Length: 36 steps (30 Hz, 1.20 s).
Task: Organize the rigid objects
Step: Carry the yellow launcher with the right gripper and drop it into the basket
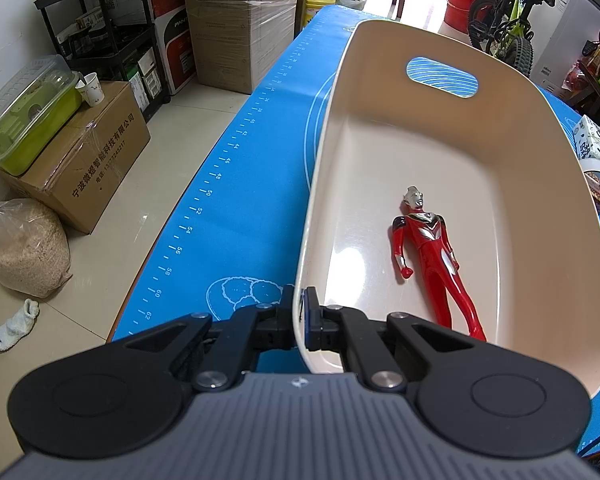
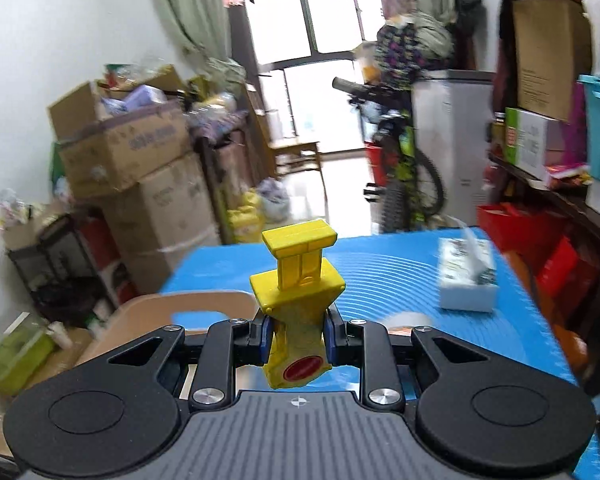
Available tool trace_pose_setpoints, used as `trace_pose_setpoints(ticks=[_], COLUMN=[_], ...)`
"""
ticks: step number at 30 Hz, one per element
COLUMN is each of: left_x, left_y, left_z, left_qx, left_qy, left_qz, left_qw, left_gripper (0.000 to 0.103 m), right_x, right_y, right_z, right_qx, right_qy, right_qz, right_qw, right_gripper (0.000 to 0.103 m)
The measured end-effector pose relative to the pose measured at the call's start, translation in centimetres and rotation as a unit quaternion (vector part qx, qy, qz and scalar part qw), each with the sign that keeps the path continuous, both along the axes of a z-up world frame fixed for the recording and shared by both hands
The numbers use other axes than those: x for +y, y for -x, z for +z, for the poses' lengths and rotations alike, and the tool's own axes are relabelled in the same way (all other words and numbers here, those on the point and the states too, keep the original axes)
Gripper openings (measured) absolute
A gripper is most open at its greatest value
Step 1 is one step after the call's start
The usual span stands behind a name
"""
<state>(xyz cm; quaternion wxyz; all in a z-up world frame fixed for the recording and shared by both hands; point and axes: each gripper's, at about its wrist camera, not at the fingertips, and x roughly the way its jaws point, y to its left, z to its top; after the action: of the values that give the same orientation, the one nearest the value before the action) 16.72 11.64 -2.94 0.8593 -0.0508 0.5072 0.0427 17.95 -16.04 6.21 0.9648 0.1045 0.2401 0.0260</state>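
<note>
A cream plastic basket [image 1: 440, 148] with a handle slot stands on the blue mat [image 1: 228, 184]. A red and silver toy figure [image 1: 432, 256] lies face up on its floor. My left gripper [image 1: 300, 308] is shut on the basket's near rim, one finger outside and one inside. My right gripper [image 2: 296, 332] is shut on a yellow plastic toy [image 2: 298, 292] with a red button and holds it in the air above the mat. The basket's far rim [image 2: 188, 308] shows low on the left in the right wrist view.
A tissue box [image 2: 466, 276] and a roll of tape [image 2: 408, 320] lie on the mat [image 2: 400, 264] to the right. Cardboard boxes [image 1: 84, 160], a black shelf [image 1: 100, 32] and a bag of grain stand on the floor at left. A bicycle [image 1: 508, 24] is beyond the table.
</note>
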Motion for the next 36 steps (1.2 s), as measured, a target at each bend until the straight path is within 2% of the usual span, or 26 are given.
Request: trace_pose_setpoints(ticks=[7,15,26,31,32,33,36], left_x=[0.0,0.0,0.0,0.0,0.0,0.0,0.0], left_y=[0.0,0.0,0.0,0.0,0.0,0.0,0.0], left_z=[0.0,0.0,0.0,0.0,0.0,0.0,0.0], left_qx=[0.0,0.0,0.0,0.0,0.0,0.0,0.0], left_qy=[0.0,-0.001,-0.001,-0.001,-0.001,-0.001,-0.001], left_qz=[0.001,0.001,0.001,0.001,0.001,0.001,0.001], left_qw=[1.0,1.0,1.0,1.0,1.0,1.0,1.0], left_gripper=[0.006,0.006,0.006,0.006,0.006,0.006,0.006], right_x=[4.7,9.7,13.8,13.9,13.9,13.8,13.4], right_y=[-0.7,-0.8,-2.0,-2.1,-2.2,-2.2,-2.1], right_z=[0.3,-2.3,-6.8,-7.2,-7.1,-7.1,-6.6], right_qx=[0.002,0.047,0.161,0.172,0.172,0.171,0.162], right_qy=[-0.013,0.008,0.06,0.059,0.058,0.058,0.047], right_qz=[0.069,0.139,0.173,0.169,0.168,0.166,0.166], right_qw=[0.998,0.989,0.97,0.969,0.969,0.97,0.972], right_gripper=[0.034,0.034,0.034,0.035,0.039,0.048,0.057])
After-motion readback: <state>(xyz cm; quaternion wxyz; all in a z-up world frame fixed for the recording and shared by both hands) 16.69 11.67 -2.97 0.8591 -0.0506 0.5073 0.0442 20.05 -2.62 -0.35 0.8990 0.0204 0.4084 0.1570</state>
